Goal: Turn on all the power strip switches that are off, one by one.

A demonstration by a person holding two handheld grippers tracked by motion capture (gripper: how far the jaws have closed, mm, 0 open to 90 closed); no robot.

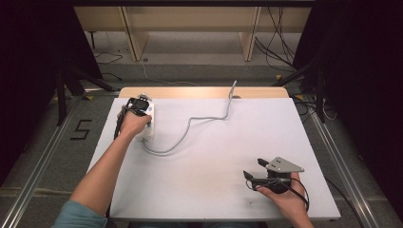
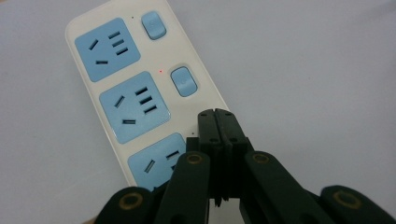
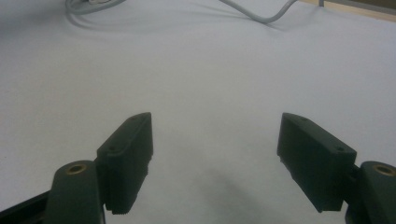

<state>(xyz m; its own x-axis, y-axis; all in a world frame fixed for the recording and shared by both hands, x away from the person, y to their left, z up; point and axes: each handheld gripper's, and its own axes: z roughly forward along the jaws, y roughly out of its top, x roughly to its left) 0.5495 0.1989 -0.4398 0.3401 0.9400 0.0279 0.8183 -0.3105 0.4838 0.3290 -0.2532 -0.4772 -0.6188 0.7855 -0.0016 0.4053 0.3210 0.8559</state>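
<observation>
A white power strip (image 2: 93, 100) with blue sockets and blue rocker switches lies on the table, at the left in the high view (image 1: 148, 130). My left gripper (image 2: 217, 115) is shut with nothing between its jaws. Its joined tips point down at the strip's switch side, just below the middle switch (image 2: 183, 81); whether they touch the strip I cannot tell. A small red light (image 2: 160, 71) glows beside that switch. In the high view the left gripper (image 1: 141, 108) sits over the strip, under the hand. My right gripper (image 1: 253, 167) (image 3: 215, 120) rests open and empty near the front right.
The strip's grey cable (image 1: 190, 124) loops across the white table top (image 1: 228, 147) to the back edge; its curve also appears far ahead in the right gripper view (image 3: 261, 16). Beyond the table are floor cables and wooden furniture legs.
</observation>
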